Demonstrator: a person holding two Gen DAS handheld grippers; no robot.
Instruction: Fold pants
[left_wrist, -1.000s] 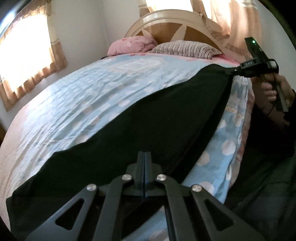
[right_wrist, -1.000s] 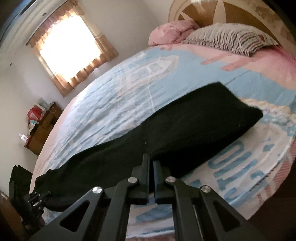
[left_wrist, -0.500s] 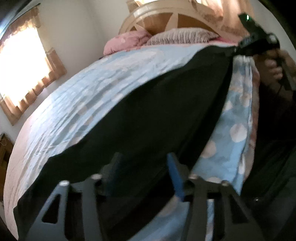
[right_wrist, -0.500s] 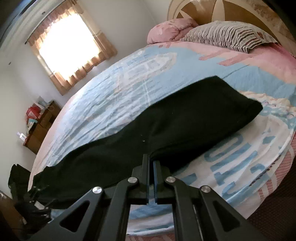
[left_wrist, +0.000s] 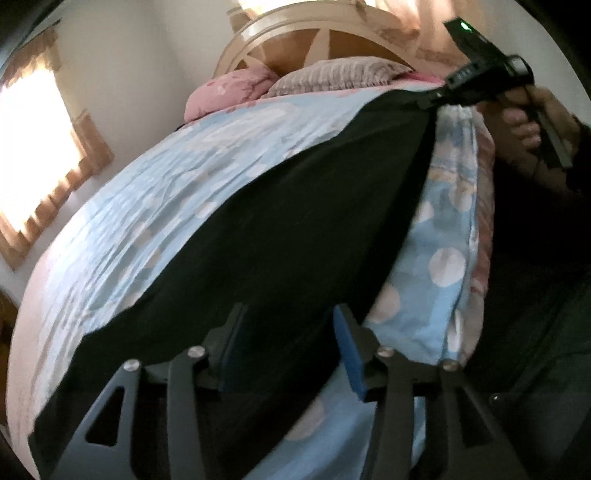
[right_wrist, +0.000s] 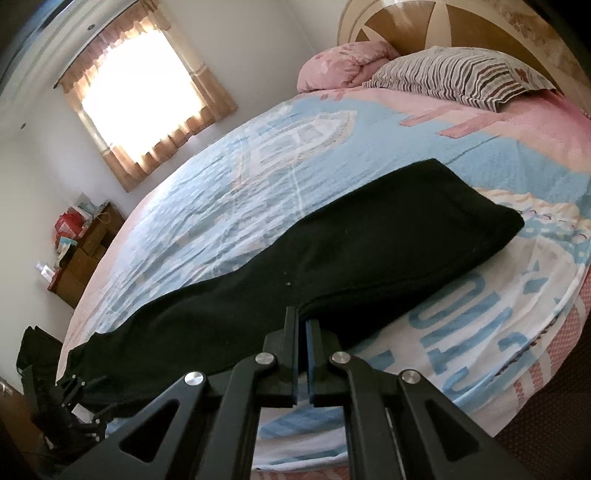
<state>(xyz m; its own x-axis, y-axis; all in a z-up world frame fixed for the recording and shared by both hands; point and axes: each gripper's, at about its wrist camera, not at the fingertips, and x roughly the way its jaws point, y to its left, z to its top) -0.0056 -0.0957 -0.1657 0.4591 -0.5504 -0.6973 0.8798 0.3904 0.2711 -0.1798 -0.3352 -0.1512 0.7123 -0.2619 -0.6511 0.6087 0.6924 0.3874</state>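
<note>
Black pants (right_wrist: 332, 266) lie across the bed (right_wrist: 229, 192); right gripper (right_wrist: 303, 354) pinches their edge, left gripper (left_wrist: 288, 347) jaws just opened off them.

A wide bed (right_wrist: 236, 206) fills the room ahead of the gripper, dressed in a pale blue sheet (left_wrist: 155, 206) printed with white spots and, nearer the right-hand edge, large blue lettering (right_wrist: 476, 328). At the far end, straight ahead, a pink pillow (right_wrist: 343, 64) lies beside a striped pillow (right_wrist: 458, 75), both against a curved wooden headboard (right_wrist: 417, 26) with pale spokes. To the far left, a bright window (right_wrist: 144, 88) glows behind short tan curtains (right_wrist: 207, 96). Below it, left of the gripper, a brown wooden cabinet (right_wrist: 86, 254) stands by the white wall (right_wrist: 33, 177), its top cluttered with red and white items (right_wrist: 70, 225), too small to identify.
</note>
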